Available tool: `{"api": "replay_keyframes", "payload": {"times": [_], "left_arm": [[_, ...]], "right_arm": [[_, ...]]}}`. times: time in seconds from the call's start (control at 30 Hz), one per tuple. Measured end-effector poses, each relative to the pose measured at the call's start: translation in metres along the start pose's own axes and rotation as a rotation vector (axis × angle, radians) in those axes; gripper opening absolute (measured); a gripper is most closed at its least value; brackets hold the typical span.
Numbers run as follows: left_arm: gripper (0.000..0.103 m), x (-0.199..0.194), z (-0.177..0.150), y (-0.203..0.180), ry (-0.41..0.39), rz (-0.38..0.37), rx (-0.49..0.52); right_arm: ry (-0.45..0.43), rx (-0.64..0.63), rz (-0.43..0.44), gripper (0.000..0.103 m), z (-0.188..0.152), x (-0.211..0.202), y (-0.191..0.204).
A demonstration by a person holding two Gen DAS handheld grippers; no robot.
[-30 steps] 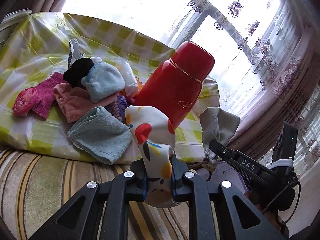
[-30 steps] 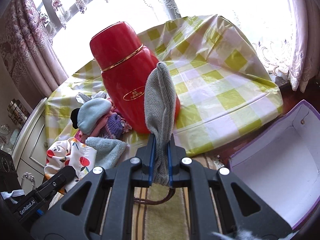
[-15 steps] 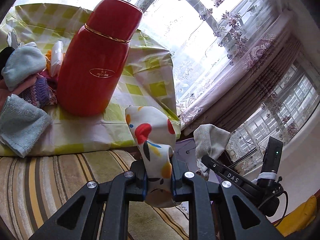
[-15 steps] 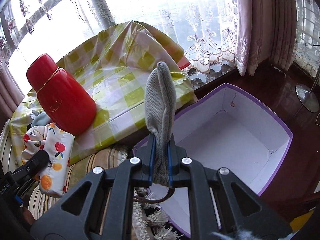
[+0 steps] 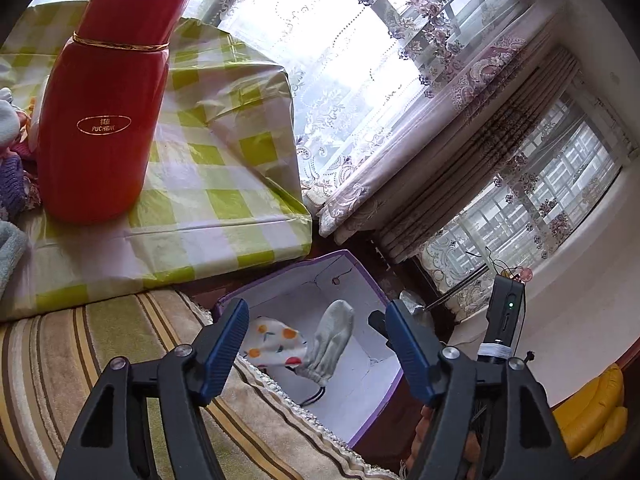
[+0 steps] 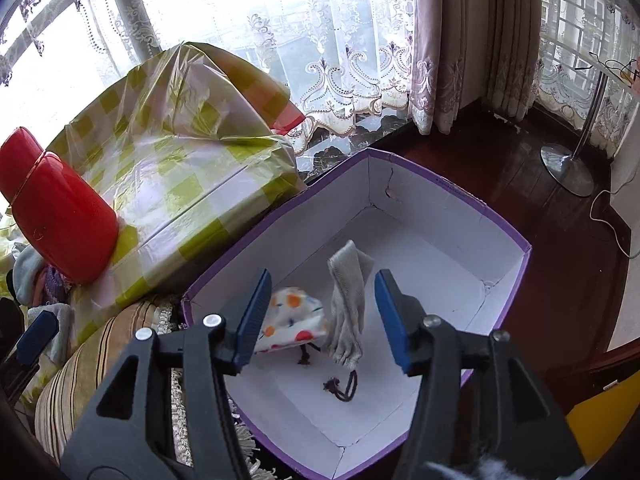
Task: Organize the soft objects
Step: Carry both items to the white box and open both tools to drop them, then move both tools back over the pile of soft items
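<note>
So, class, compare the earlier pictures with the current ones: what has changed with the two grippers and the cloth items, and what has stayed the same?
Both grippers swung from the checked table to the purple box. The left gripper has just opened and let go of the fruit-print pouch; the right gripper has just opened and released the grey pouch. Both pouches are now in the box. The red flask stays upright on the table.

Bright, blown-out daylight through lace curtains (image 5: 352, 92) (strong fisheye bending, dark corners)
</note>
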State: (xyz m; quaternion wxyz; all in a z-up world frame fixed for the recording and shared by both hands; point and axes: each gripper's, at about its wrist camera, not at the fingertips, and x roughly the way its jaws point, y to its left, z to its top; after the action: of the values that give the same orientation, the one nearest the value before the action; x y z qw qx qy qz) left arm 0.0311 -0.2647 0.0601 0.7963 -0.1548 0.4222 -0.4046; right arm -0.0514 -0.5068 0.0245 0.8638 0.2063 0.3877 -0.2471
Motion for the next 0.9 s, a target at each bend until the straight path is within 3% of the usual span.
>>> {"api": "replay_keyframes", "payload": {"times": [0.23, 0.43, 0.6, 0.7, 0.8, 0.9], "left_arm": [[0.072, -0.017, -0.003, 0.012, -0.034, 0.121, 0.02], [0.072, -0.035, -0.008, 0.019, -0.064, 0.247, 0.082], [0.072, -0.052, -0.011, 0.029, -0.122, 0.431, 0.111], [0.073, -0.063, -0.011, 0.041, -0.121, 0.461, 0.114], [0.073, -0.076, -0.011, 0.051, -0.138, 0.541, 0.12], [0.073, -0.085, -0.01, 0.064, -0.124, 0.613, 0.104]], "right_arm": [[-0.015, -0.092, 0.021, 0.065, -0.004, -0.009, 0.021], [-0.063, -0.188, 0.056, 0.075, -0.006, -0.022, 0.048], [-0.101, -0.302, 0.048, 0.082, -0.008, -0.033, 0.077], [-0.103, -0.393, 0.064, 0.085, -0.013, -0.035, 0.098], [-0.088, -0.501, 0.078, 0.085, -0.023, -0.034, 0.119], [-0.08, -0.525, 0.123, 0.085, -0.028, -0.036, 0.13]]}}
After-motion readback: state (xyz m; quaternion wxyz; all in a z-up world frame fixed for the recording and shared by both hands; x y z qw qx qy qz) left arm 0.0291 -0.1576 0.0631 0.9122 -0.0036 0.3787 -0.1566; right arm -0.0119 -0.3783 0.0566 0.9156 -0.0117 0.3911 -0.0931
